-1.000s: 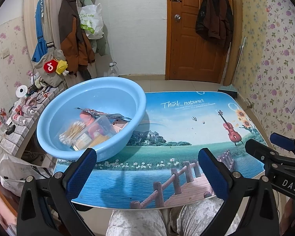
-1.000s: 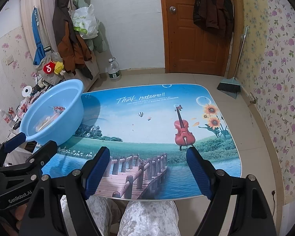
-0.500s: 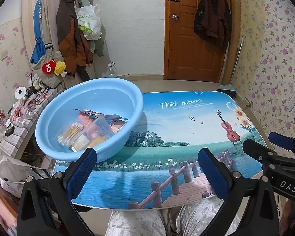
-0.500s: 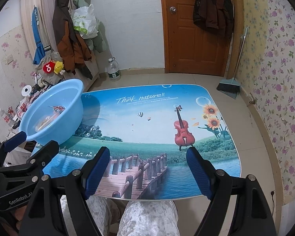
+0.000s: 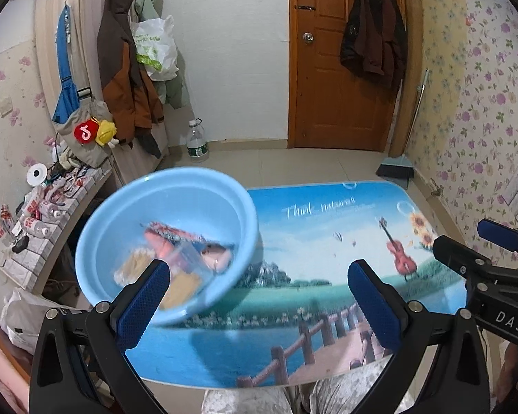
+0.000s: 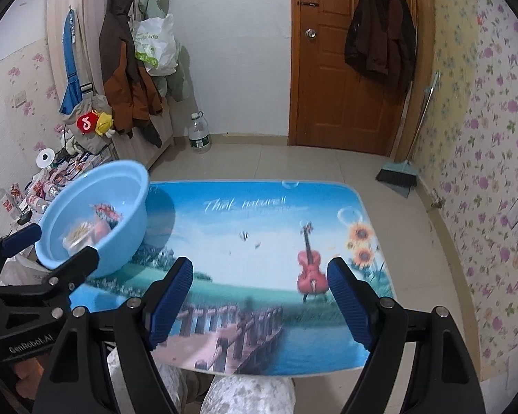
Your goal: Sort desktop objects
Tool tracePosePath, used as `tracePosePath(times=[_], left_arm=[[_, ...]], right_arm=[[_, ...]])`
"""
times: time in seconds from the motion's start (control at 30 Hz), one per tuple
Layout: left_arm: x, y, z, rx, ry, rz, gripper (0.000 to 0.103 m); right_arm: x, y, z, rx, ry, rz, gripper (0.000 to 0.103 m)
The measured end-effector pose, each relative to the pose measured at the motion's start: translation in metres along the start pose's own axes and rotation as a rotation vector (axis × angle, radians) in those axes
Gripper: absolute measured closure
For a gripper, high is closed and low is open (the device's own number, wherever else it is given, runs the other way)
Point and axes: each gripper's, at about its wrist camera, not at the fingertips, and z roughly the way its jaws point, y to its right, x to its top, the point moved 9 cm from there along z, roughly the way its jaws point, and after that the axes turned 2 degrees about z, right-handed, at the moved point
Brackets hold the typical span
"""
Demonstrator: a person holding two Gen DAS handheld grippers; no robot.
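Note:
A light blue plastic basin (image 5: 176,207) stands on the left part of the picture-printed table (image 5: 328,241). It holds a clear bag of cotton swabs, a red-patterned packet and other small items (image 5: 186,252). The basin also shows in the right wrist view (image 6: 114,200). My left gripper (image 5: 259,303) is open and empty above the table's near edge, its left finger in front of the basin. My right gripper (image 6: 259,300) is open and empty over the near middle of the table (image 6: 259,227).
A low shelf (image 5: 41,207) with small bottles and clutter stands left of the table. Coats hang on the wall (image 5: 127,69). A water bottle (image 5: 197,141), a wooden door (image 5: 338,69) and a broom (image 5: 397,169) lie beyond. My knees (image 6: 252,393) are under the near edge.
Both wrist views have pulled back and tilted up, so the table and basin sit lower and look smaller and blurred. Both grippers stay open and empty.

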Motion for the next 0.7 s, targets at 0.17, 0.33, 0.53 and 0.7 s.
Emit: tracePosePath(times=[0.17, 0.33, 0.53, 0.7], left_arm=[[0.024, -0.01, -0.007, 0.013, 0.006, 0.005, 0.0], [0.041, -0.025, -0.017, 0.035, 0.027, -0.007, 0.0], [0.042, -0.046, -0.018, 0.051, 0.015, -0.034, 0.0], [0.04, -0.065, -0.02, 0.069, 0.015, -0.052, 0.0]], right_arm=[[0.036, -0.015, -0.013, -0.01, 0.029, -0.05, 0.021], [0.055, -0.04, -0.024, 0.003, 0.063, -0.107, 0.021], [0.059, -0.064, -0.026, 0.021, 0.069, -0.134, 0.021], [0.059, -0.086, -0.025, 0.035, 0.063, -0.157, 0.021]])
